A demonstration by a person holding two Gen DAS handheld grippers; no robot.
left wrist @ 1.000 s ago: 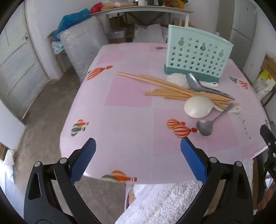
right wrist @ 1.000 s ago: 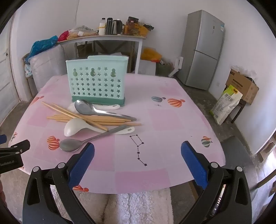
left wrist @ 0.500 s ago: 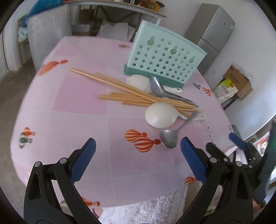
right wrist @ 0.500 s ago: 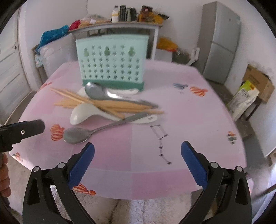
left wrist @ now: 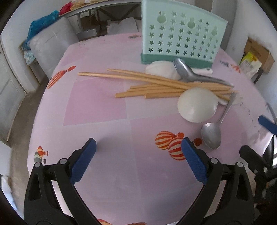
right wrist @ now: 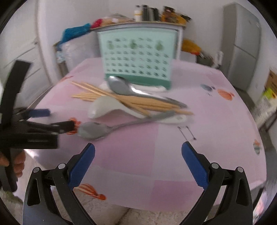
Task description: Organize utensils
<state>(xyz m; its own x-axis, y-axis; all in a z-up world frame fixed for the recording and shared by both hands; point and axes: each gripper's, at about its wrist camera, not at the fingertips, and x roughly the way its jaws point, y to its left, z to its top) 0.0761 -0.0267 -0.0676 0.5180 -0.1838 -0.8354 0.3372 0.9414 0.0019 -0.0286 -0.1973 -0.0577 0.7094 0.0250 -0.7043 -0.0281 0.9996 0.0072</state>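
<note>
Table point(left wrist: 97, 107) under a pink cloth with balloon prints, mint star-punched utensil holder point(left wrist: 181, 36) standing at its far side, loose pile of chopsticks point(left wrist: 152, 86), white spoons point(left wrist: 197, 105), metal spoons point(left wrist: 211, 135) before it

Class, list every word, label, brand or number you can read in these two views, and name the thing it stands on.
None can be read.
Yellow bag beside the cardboard box: print too small and blurred.
Bottles on the back table: labels blurred.
Tablecloth and green utensil holder: pictures and star holes only, no words.
</note>
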